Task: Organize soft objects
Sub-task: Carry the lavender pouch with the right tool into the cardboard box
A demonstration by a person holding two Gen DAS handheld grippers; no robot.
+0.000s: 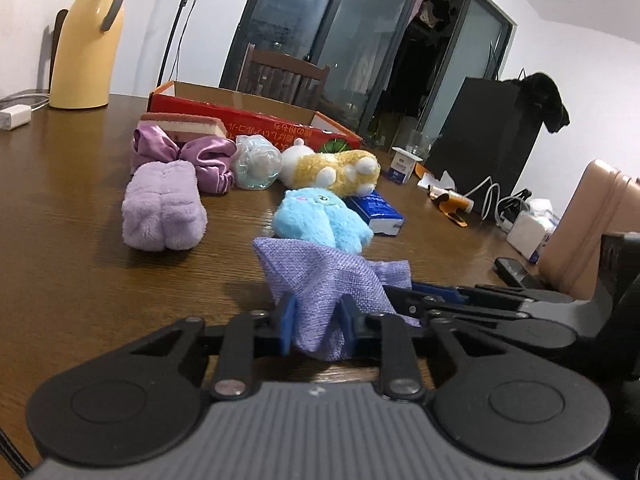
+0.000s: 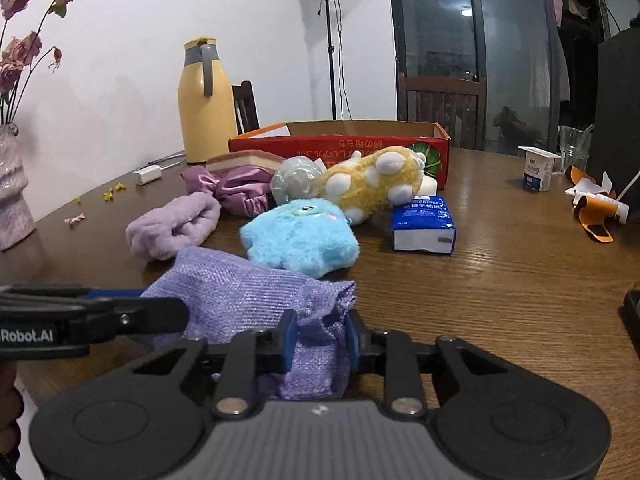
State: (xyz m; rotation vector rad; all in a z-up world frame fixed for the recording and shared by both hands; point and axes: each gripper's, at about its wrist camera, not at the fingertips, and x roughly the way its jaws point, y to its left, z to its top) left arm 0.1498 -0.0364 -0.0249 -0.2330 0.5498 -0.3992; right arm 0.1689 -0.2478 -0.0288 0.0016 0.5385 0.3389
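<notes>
The bench (image 2: 500,280) is bare at its right front. The red box (image 2: 344,146) at the back stands open (inside hidden). Before it the soft toys crowd, the blue plush (image 2: 298,238) nearest. The lilac cloth (image 2: 248,300) lies at the front edge, left tool (image 1: 316,318) and right tool (image 2: 322,342) both clamped on it.
</notes>
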